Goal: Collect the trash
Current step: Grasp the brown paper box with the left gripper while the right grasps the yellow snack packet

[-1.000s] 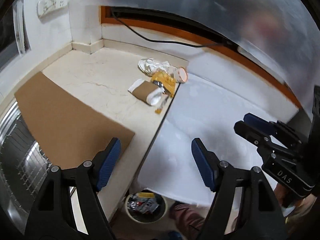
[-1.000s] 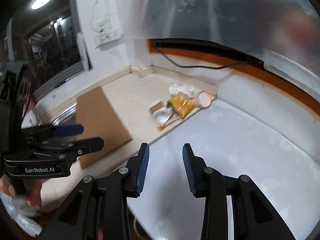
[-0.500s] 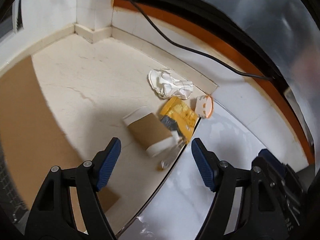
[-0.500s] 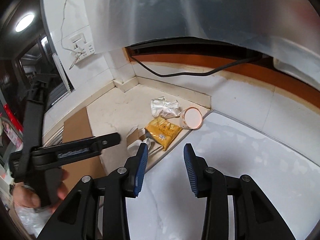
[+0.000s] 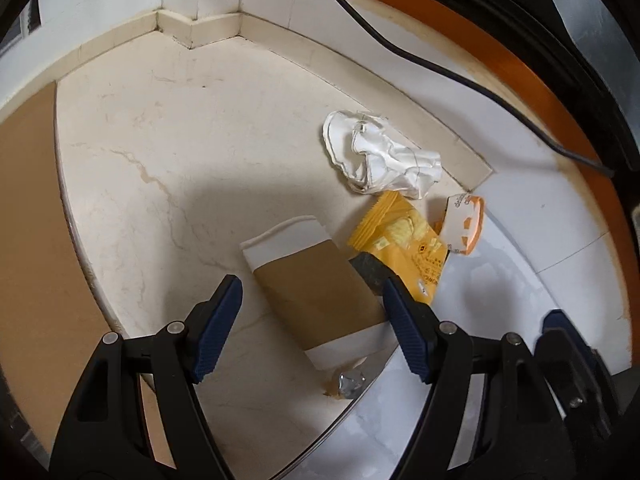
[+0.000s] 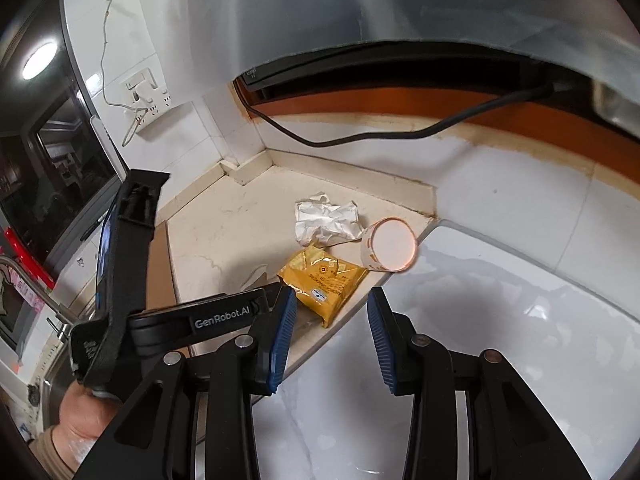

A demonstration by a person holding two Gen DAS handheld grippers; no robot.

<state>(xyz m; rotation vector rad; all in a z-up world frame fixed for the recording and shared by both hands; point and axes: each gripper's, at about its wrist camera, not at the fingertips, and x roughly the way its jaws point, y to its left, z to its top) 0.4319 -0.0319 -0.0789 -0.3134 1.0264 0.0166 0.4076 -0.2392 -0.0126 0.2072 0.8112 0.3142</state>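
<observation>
A flattened paper cup with a brown sleeve [image 5: 316,292] lies on the cream counter [image 5: 180,152]. My left gripper [image 5: 312,324] hangs open just above it, one pad on each side, neither touching. Beyond the cup lie a yellow snack wrapper [image 5: 404,248], crumpled white paper [image 5: 380,160] and a small clear cup with an orange rim [image 5: 464,224]. A foil scrap [image 5: 350,382] sits at the counter's edge. My right gripper [image 6: 332,338] is open and empty, short of the yellow wrapper [image 6: 324,280], the crumpled paper [image 6: 326,220] and the clear cup [image 6: 390,250].
A brown cardboard sheet [image 5: 32,240] covers the counter's left part. A glossy white surface [image 6: 500,320] adjoins the counter on the right. A black cable [image 6: 360,138] runs along the back wall, under a metal hood. A hand [image 6: 80,412] holds the left tool near a tap [image 6: 36,292].
Both grippers have moved forward and down toward the trash pile, which now fills the views. The bin below the counter has dropped out of the left wrist view.
</observation>
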